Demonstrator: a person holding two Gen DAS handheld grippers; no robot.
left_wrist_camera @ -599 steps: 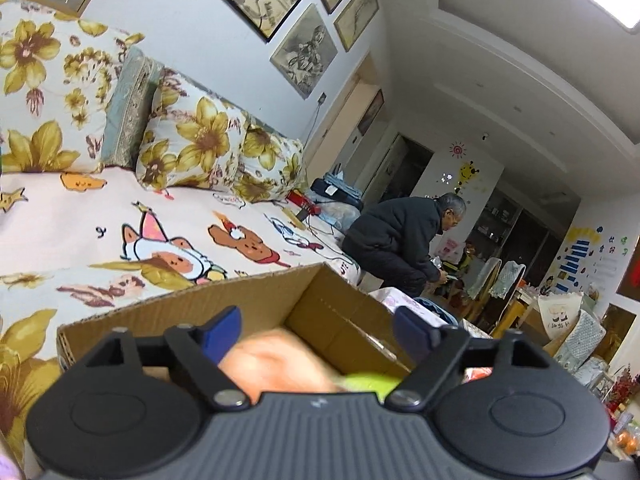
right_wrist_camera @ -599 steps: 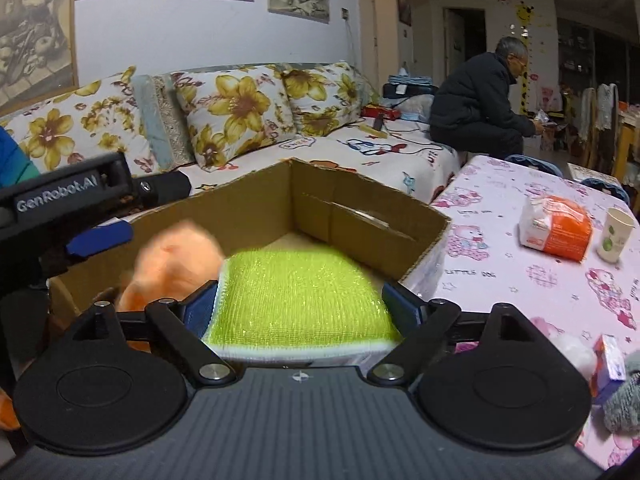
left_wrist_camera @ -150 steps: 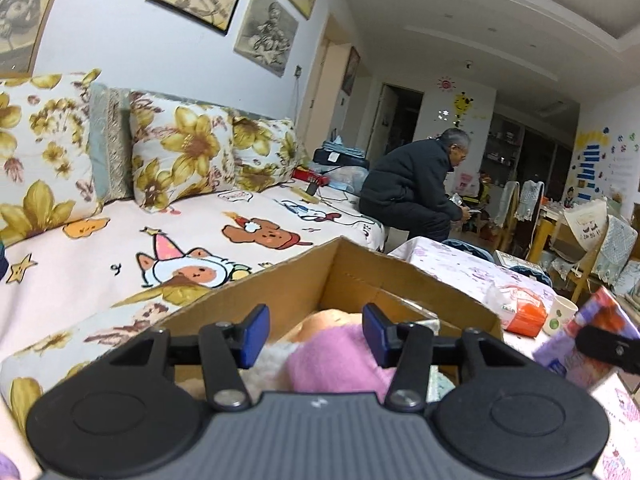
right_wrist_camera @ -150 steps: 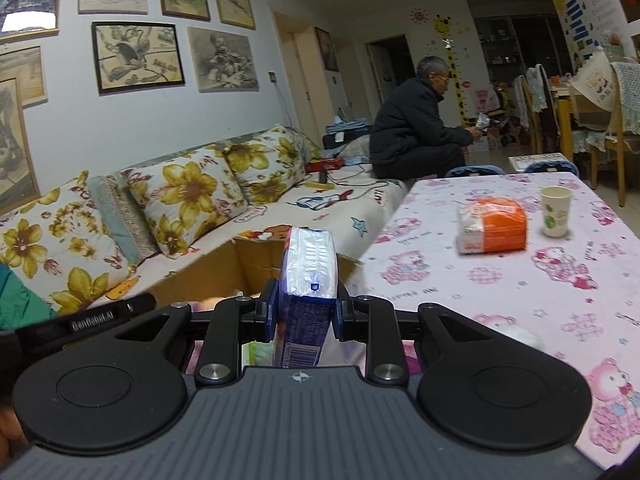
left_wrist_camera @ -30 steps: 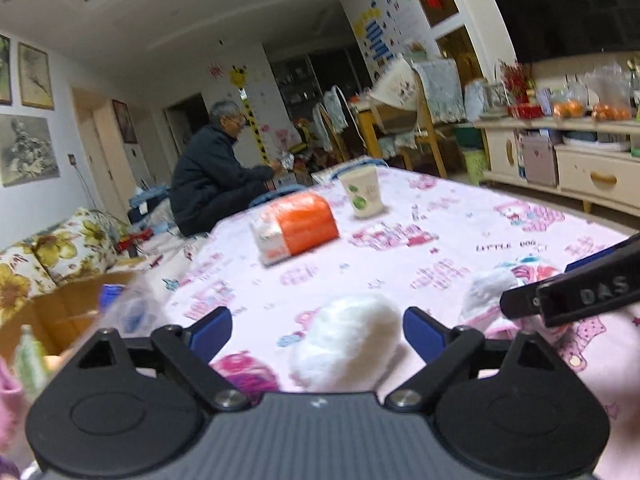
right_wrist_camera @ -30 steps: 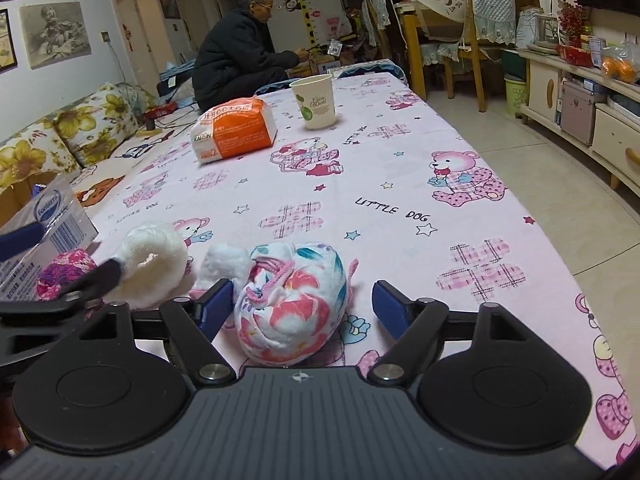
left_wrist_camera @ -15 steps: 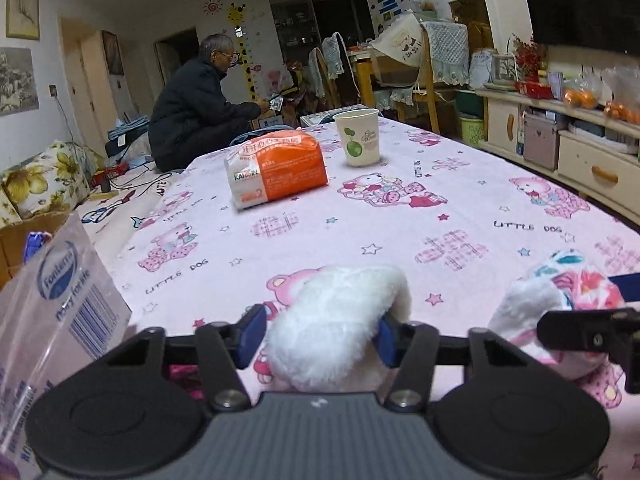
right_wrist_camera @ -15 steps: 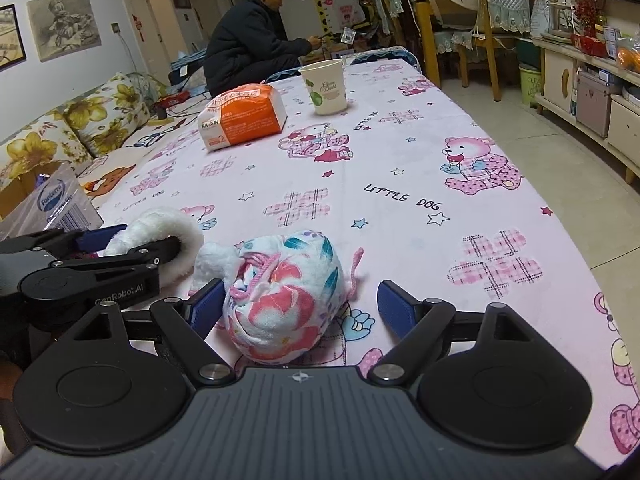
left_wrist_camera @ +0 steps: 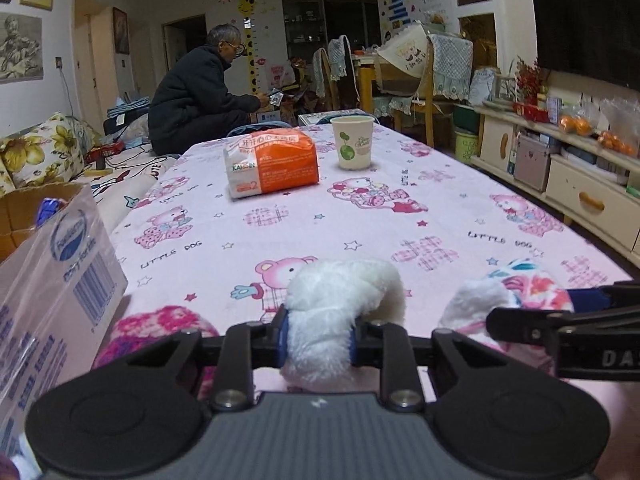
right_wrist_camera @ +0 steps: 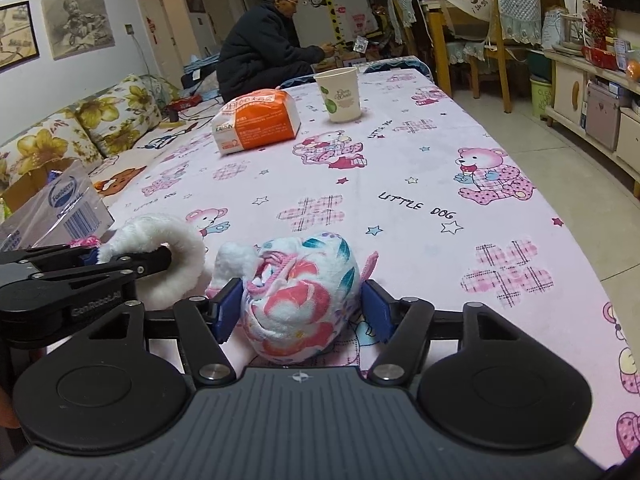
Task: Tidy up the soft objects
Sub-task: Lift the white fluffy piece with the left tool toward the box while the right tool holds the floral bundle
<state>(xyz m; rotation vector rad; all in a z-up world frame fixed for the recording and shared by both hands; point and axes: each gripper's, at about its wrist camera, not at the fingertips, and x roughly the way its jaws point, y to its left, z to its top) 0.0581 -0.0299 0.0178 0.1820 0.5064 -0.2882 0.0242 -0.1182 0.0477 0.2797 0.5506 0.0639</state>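
Observation:
My left gripper (left_wrist_camera: 318, 338) is shut on a white fluffy plush piece (left_wrist_camera: 340, 300) at the near edge of the pink tablecloth (left_wrist_camera: 360, 224). The plush also shows in the right wrist view (right_wrist_camera: 172, 256), with the left gripper (right_wrist_camera: 128, 258) clamped on it. My right gripper (right_wrist_camera: 298, 310) has its jaws closed against both sides of a rolled floral cloth bundle (right_wrist_camera: 304, 300) resting on the table. That bundle shows in the left wrist view (left_wrist_camera: 516, 292) to the right. A pink knitted item (left_wrist_camera: 160, 328) lies to the left.
A blue-printed tissue pack (left_wrist_camera: 52, 280) stands at the left table edge, with a cardboard box (left_wrist_camera: 24, 208) behind it. An orange tissue pack (left_wrist_camera: 272, 164) and a paper cup (left_wrist_camera: 352, 142) sit farther back. A man (left_wrist_camera: 196, 92) sits beyond the table by the sofa.
Both grippers moved from the cardboard box to the table. In the last second the left jaws closed on the white plush and the right jaws narrowed onto the floral bundle.

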